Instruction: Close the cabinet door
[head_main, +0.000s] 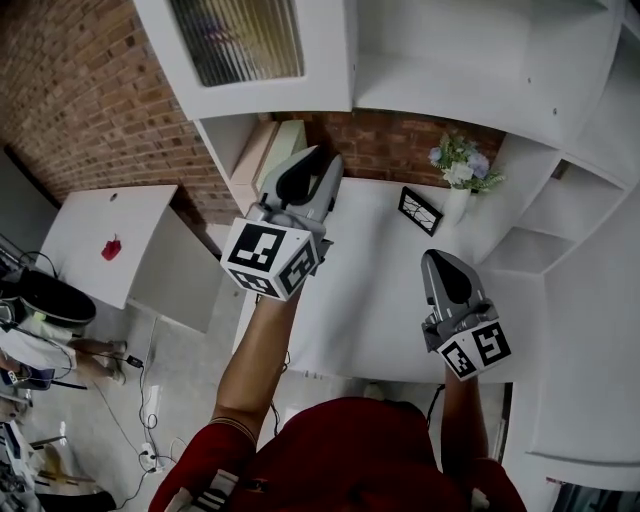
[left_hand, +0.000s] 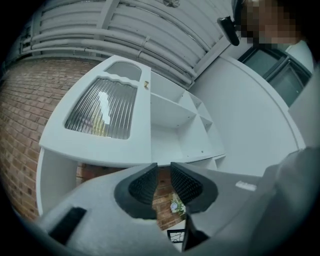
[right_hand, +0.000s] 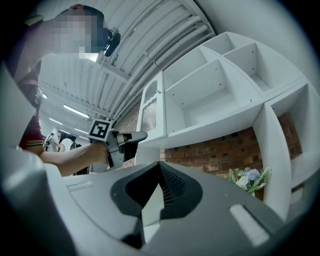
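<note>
Left gripper (head_main: 325, 156): jaws stand at a narrow gap with nothing between the pads; through the gap only the brick wall (head_main: 395, 145) and the flowers (head_main: 462, 168) show. It points forward and up, tips just below the lower edge of the cabinet door (head_main: 250, 48). In the head view the door lies at 11 to 12 o'clock from the tips, near but apart; no contact seen. The door stands open, out from the shelves (head_main: 450, 60), its ribbed glass pane (left_hand: 102, 112) facing this gripper. The lower edge runs roughly 9 to 3 o'clock across the head view; the long axis runs up out of the picture. The side at 3 o'clock meets the shelves, so I judge the hinge to be there and the free side at 9 o'clock; not certain. Right gripper (head_main: 440, 262): tips together, holding nothing. It sits at 4 o'clock from the left gripper, over the white counter (head_main: 370, 300), well apart from the door; in its own view the door shows nearly edge-on at 12 o'clock, with the left gripper at 10 o'clock. Judgement: the left gripper is nearer and on the pane side, so the closing push falls to it: rise toward 12 o'clock onto the door face near the free side, then sweep toward 3 o'clock. Risk: pressing on the glass instead of the white frame (head_main: 330, 60).
</note>
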